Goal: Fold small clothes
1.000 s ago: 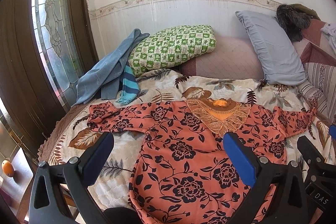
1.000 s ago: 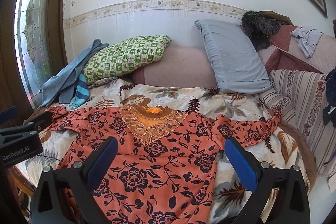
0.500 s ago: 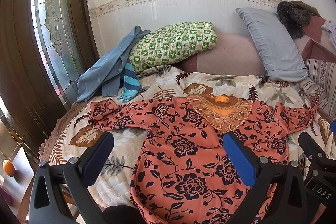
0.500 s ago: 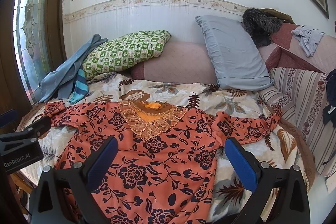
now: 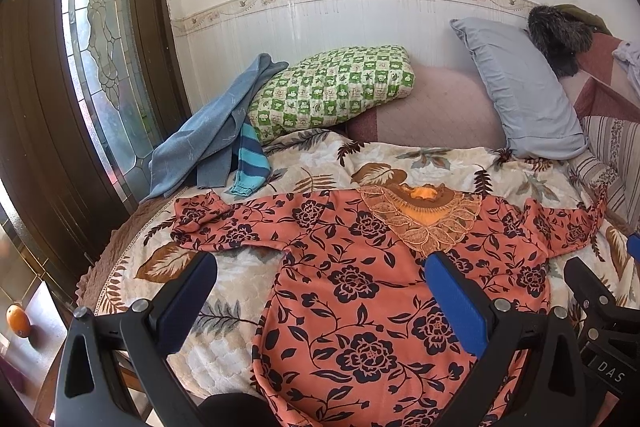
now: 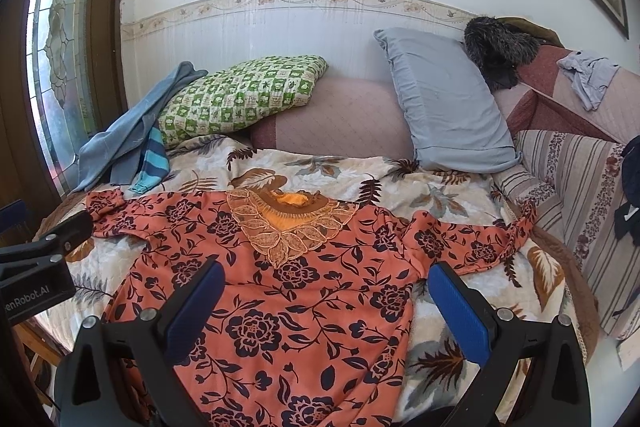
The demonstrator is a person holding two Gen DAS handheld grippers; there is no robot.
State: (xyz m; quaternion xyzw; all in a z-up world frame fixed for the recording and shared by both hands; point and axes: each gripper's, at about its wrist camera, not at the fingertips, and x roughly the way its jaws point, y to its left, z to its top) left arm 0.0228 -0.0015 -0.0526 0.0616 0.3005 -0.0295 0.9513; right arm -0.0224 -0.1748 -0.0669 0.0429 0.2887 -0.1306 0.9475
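An orange dress with dark flowers (image 5: pixel 360 287) lies flat on the bed, sleeves spread left and right, lace collar at the far end; it also shows in the right wrist view (image 6: pixel 288 291). My left gripper (image 5: pixel 320 283) is open and empty, above the dress's left side. My right gripper (image 6: pixel 326 287) is open and empty, above the dress's right side. Neither touches the cloth. The dress's near hem is cut off by the frame.
A floral bedspread (image 5: pixel 420 159) covers the bed. A green checked pillow (image 5: pixel 332 87), a grey pillow (image 5: pixel 520 87) and blue clothes (image 5: pixel 212 135) lie at the far end. A wooden door with glass (image 5: pixel 100 47) stands left. A striped sofa (image 6: pixel 580 179) stands right.
Both grippers have tilted down and drawn slightly nearer over the dress. The dress has not moved and both grippers stay open.
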